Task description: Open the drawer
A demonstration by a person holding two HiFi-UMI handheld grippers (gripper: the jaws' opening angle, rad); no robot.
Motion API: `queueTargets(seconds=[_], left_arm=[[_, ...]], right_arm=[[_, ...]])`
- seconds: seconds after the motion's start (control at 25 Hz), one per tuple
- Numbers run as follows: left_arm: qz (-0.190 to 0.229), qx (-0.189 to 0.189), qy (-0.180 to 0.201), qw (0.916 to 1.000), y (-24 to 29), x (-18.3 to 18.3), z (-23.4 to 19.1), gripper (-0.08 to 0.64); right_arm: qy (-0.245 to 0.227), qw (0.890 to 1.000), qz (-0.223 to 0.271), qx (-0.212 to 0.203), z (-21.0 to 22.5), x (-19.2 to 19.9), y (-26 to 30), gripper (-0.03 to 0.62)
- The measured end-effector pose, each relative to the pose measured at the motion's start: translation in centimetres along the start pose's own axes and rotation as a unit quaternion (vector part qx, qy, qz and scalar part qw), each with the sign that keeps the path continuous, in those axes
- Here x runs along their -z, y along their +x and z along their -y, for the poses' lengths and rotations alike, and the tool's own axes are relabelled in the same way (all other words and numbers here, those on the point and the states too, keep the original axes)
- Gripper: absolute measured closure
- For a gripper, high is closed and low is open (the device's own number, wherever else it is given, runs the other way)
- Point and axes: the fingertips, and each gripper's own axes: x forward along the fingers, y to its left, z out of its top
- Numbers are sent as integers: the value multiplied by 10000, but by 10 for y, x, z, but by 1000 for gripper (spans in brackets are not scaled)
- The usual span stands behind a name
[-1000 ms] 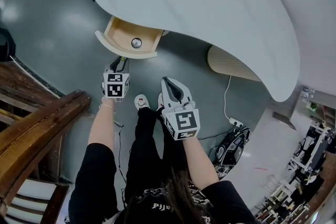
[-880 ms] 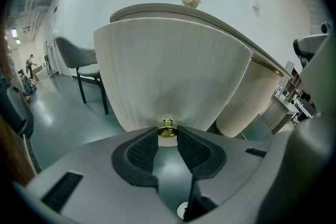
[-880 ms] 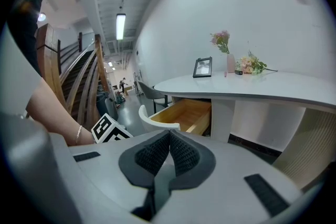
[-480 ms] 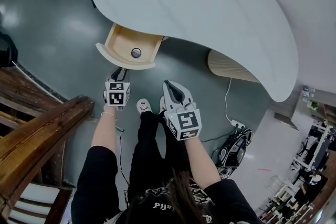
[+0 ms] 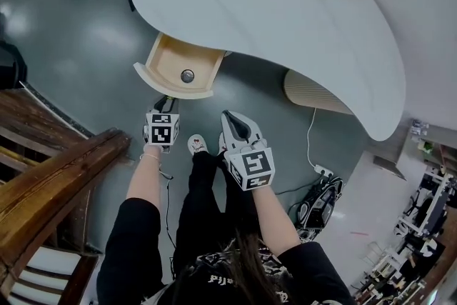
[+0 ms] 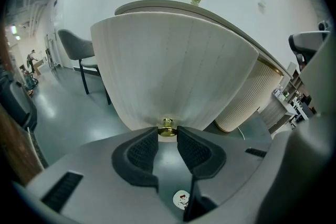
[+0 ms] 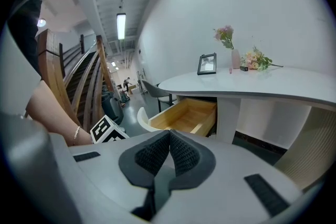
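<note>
Left tongs (image 5: 165, 102) clamped on the small brass knob (image 6: 167, 127) of the cream, fluted, wood-lined drawer (image 5: 166, 61), which has slid slightly further from under the white curved surface (image 5: 285, 18) and stands well open; right tongs (image 7: 169, 136) closed, empty.

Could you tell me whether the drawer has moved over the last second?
Yes. The drawer, its knob in the left claw, has slid a little further out from under the white table.
</note>
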Motion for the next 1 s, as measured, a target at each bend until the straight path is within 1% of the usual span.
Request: queueTargets(seconds=[0.08, 0.2, 0.36, 0.72, 1.0], left_arm=[[-32, -8, -21, 10000, -2, 2, 1, 434], [-39, -42, -28, 10000, -3, 4, 2, 434], [-19, -38, -48, 10000, -7, 9, 0, 436], [69, -58, -124, 9999, -16, 21, 0, 436], [100, -81, -165, 9998, -17, 22, -2, 437]], right_arm=[[25, 10000, -2, -53, 0, 0, -2, 566], [197, 9995, 56, -220, -1, 0, -4, 566], [239, 9996, 38, -159, -2, 3, -3, 566], [237, 9995, -53, -177, -7, 11, -6, 566], [231, 9995, -78, -199, -13, 14, -6, 566]])
